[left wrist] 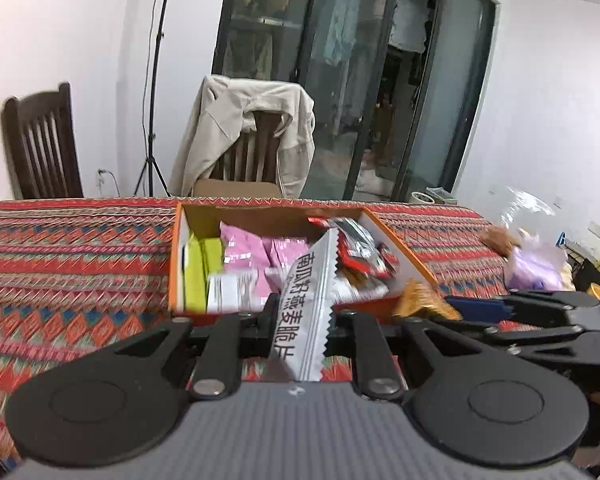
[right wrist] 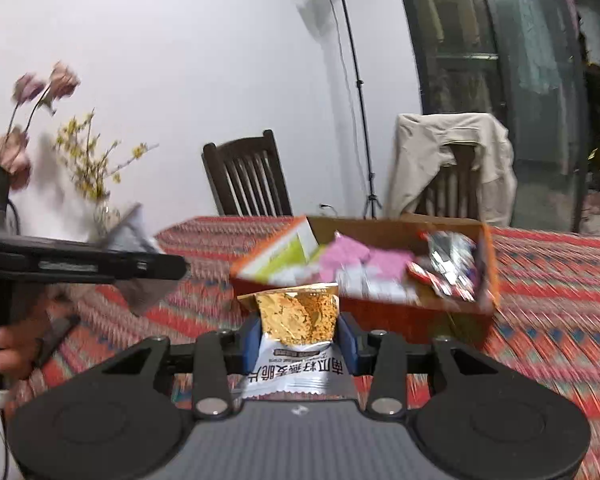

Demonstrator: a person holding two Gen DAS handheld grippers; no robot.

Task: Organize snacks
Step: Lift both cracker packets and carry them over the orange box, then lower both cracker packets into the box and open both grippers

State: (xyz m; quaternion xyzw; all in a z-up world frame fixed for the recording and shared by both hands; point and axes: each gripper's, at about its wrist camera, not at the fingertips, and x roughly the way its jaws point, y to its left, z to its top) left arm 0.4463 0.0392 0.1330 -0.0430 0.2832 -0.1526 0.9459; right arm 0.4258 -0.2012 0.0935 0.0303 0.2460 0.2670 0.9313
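My left gripper [left wrist: 302, 312] is shut on a white snack packet [left wrist: 312, 280] with black print, held edge-on above the patterned tablecloth. Just beyond it stands an orange cardboard box [left wrist: 174, 264] holding green, pink, white and red snack packs. My right gripper [right wrist: 300, 336], with blue pads, is shut on a white and gold snack packet [right wrist: 296, 316] in front of the same box [right wrist: 488, 276]. In the left wrist view the right gripper [left wrist: 476, 307] comes in from the right with its gold packet [left wrist: 420, 300]. In the right wrist view the left gripper [right wrist: 172, 268] and its packet [right wrist: 134, 232] show at the left.
The red patterned tablecloth [left wrist: 60, 264] covers the table. Two dark wooden chairs [left wrist: 40, 148] stand behind it, one draped with a beige jacket [left wrist: 244, 120]. A light stand [right wrist: 356, 80] is by the wall. Flowers in a vase [right wrist: 88, 168] and a purple bag [left wrist: 536, 264] sit on the table's ends.
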